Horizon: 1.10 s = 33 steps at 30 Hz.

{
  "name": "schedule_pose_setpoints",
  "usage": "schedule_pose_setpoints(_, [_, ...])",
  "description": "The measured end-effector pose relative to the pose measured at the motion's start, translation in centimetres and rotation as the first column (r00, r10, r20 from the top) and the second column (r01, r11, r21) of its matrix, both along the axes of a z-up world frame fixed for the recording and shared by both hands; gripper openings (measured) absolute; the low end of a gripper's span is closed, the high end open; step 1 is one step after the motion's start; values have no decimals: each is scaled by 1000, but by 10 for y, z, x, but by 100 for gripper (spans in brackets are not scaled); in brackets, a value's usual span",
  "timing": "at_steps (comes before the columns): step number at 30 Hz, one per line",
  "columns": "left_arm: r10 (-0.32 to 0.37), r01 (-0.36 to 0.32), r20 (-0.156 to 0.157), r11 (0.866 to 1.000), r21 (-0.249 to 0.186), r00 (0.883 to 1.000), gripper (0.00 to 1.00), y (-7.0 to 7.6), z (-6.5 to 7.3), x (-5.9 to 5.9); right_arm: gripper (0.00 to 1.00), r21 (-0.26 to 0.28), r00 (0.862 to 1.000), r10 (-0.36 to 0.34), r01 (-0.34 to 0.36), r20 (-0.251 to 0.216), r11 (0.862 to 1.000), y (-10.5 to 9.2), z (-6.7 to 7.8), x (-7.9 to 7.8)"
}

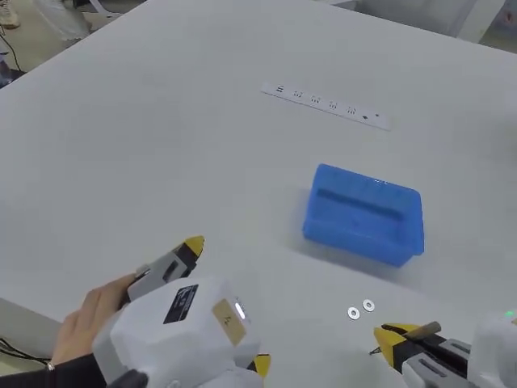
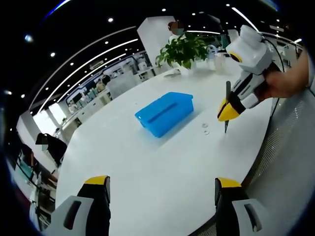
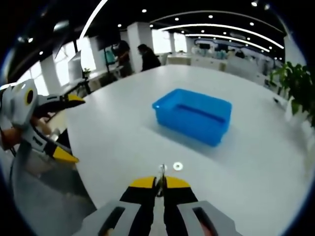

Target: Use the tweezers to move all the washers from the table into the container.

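A blue container (image 1: 363, 214) (image 2: 165, 113) (image 3: 193, 114) stands on the white table. Two small washers (image 1: 353, 313) (image 1: 369, 305) lie close together in front of it, also visible as washers (image 2: 204, 125) from the left. My right gripper (image 1: 396, 338) (image 3: 160, 184) (image 2: 229, 110) is shut on thin tweezers (image 1: 408, 330) (image 2: 227, 98) (image 3: 161, 172), whose tip hovers just beside one washer (image 3: 177, 166). My left gripper (image 1: 227, 305) (image 2: 162, 182) is held open and empty at the table's near left, well away from the washers.
A flush power strip (image 1: 327, 103) lies in the table beyond the container. The table's front edge (image 1: 16, 311) runs near my left hand. A potted plant (image 2: 183, 49) stands at the far end of the table.
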<state>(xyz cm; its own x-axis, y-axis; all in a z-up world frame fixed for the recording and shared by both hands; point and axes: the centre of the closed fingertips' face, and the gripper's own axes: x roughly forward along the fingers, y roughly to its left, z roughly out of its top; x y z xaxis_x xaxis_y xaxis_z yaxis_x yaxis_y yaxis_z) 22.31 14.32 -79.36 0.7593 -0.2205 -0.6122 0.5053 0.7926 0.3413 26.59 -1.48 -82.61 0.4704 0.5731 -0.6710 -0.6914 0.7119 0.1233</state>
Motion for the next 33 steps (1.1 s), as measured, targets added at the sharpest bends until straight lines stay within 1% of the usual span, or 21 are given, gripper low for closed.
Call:
schedule_pose_setpoints(2, [0,0,2,1000,0,1000,89,0,0,0,2,-4,1000,-1,1,-13,1000,2,1,0])
schedule_pose_setpoints(4, [1,-1,1,1000,-2,1000,90,0,0,0,2,6,1000,7,-7,8,1000,7,7,2])
schedule_pose_setpoints(8, [4,-4,3,1000,-2,1000,90,1,1,0,3,29,1000,8,-9,26,1000,14,17,11])
schedule_pose_setpoints(12, [6,-6,2,1000,0,1000,89,1,1,0,3,40,999,7,-9,46,999,20,20,20])
schedule_pose_setpoints(15, [9,-9,3,1000,-2,1000,89,2,1,0,3,48,999,6,-8,50,999,22,21,26])
schedule_pose_setpoints(20, [8,-8,6,1000,-4,1000,89,1,1,1,3,44,998,2,-5,64,999,24,19,35])
schedule_pose_setpoints(24, [4,-4,2,1000,-4,1000,90,0,1,0,4,43,998,-2,-1,66,999,26,18,40])
schedule_pose_setpoints(26, [3,-3,2,1000,-8,1000,90,0,1,0,4,38,998,-2,0,61,999,27,15,41])
schedule_pose_setpoints(29, [5,-5,1,1000,-12,1000,90,0,1,0,4,25,998,0,-2,68,1000,26,11,43])
schedule_pose_setpoints(30, [4,-4,1,1000,-14,1000,90,0,1,0,4,26,998,0,-2,58,1000,26,9,43])
schedule_pose_setpoints(33, [1,-1,-2,1000,-11,1000,90,-1,0,0,4,18,999,4,-5,55,1000,27,5,43])
